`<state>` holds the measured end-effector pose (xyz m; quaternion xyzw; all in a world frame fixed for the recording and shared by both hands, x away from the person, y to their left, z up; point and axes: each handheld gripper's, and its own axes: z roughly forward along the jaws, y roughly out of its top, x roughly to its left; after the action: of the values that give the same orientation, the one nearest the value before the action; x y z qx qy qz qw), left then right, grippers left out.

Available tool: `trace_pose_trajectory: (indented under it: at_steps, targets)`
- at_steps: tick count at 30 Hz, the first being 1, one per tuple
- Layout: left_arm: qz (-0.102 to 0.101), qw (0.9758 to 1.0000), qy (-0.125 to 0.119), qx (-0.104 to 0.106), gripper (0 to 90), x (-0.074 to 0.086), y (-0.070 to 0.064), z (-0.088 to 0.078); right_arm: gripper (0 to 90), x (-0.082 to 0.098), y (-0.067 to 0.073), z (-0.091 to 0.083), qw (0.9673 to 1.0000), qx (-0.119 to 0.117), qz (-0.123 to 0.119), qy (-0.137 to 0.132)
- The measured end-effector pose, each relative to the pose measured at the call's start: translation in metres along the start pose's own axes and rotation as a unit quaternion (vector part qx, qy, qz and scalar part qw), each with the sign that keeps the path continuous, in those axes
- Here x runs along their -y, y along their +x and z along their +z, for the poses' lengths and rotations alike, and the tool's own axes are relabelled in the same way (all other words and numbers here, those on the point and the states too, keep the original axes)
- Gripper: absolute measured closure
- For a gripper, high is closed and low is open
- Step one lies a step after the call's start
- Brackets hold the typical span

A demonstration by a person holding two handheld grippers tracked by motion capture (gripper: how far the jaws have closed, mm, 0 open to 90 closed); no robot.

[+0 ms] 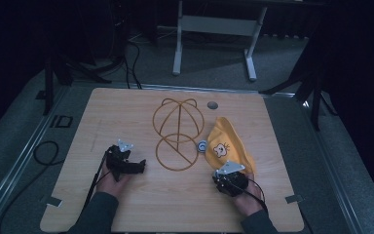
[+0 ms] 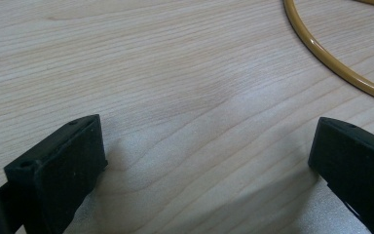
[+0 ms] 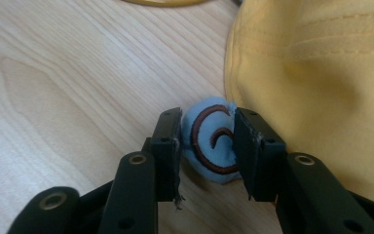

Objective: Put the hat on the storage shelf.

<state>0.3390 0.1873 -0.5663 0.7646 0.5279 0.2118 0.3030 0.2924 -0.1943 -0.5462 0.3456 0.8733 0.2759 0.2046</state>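
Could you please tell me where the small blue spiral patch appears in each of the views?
High view: blue spiral patch at centre, between wire frame and yellow cloth.
Left gripper view: not in it.
Right gripper view: low centre, between the right tool's jaws.
Shared landmark: the yellow cloth.

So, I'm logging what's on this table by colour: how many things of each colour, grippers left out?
Yellow cloth: 1, the cap with a bear face.
Yellow-brown wire: 1, the hoop frame.
Light blue: 1, the small spiral-stitched ear, set between the right gripper jaws.
Grey: 1, the round disc at the table's far edge.
Total: 4
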Motion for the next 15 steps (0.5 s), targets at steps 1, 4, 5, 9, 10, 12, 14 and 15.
trace_pose_trajectory:
  at_steps: [1,4,5,9,10,12,14,15]
  targets:
    - [0.000,1.0000,0.000,0.000,0.1,0.0000,0.0000,0.0000,63.5,-0.0001,-0.0011,0.0006,1.0000,-0.001,0.002,0.000]
    - [0.000,1.0000,0.000,0.000,0.1,0.0000,0.0000,0.0000,70.1,-0.0013,-0.0021,0.0010,0.9999,0.002,0.008,0.006]
    - [0.000,1.0000,0.000,0.000,0.1,0.0000,0.0000,0.0000,73.9,-0.0021,-0.0025,0.0010,0.9999,0.006,0.004,0.010]
    - [0.000,1.0000,0.000,0.000,0.1,0.0000,0.0000,0.0000,82.3,-0.0059,-0.0048,-0.0005,0.9998,0.009,0.008,0.016]
    - [0.000,1.0000,0.000,0.000,0.1,0.0000,0.0000,0.0000,83.0,-0.0063,-0.0047,-0.0010,0.9998,0.011,0.005,0.014]
    - [0.000,1.0000,0.000,0.000,0.1,0.0000,0.0000,0.0000,83.2,-0.0068,-0.0035,-0.0013,0.9998,0.011,0.003,0.015]
    - [0.000,1.0000,0.000,0.000,0.1,0.0000,0.0000,0.0000,83.4,-0.0075,-0.0024,-0.0017,0.9999,0.008,-0.001,0.014]
    - [0.000,1.0000,0.000,0.000,0.1,0.0000,0.0000,0.0000,83.5,-0.0079,-0.0018,-0.0021,0.9999,0.009,-0.002,0.014]
